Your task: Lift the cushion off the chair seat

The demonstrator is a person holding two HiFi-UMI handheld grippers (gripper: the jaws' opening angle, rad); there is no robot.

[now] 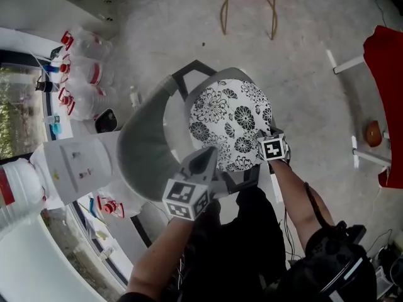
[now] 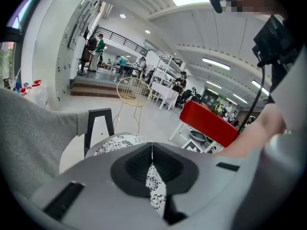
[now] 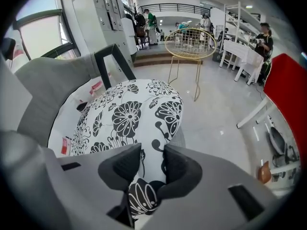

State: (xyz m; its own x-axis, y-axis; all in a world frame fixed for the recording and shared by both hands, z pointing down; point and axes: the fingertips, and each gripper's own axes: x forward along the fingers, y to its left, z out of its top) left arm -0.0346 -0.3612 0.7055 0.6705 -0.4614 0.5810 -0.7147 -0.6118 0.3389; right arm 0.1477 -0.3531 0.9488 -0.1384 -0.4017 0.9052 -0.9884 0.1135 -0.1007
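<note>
The floral cushion (image 1: 232, 121) sits over the seat of the grey chair (image 1: 141, 150), dead centre of the head view. Both grippers have it by the bottom edge. The left gripper (image 2: 152, 163) is pinched tight on a thin fold of the fabric, and the right gripper (image 3: 151, 163) is clamped on a thicker bunch at the lower right. It's a roundish oval, and its long way runs roughly bottom to top, away from the jaws.
</note>
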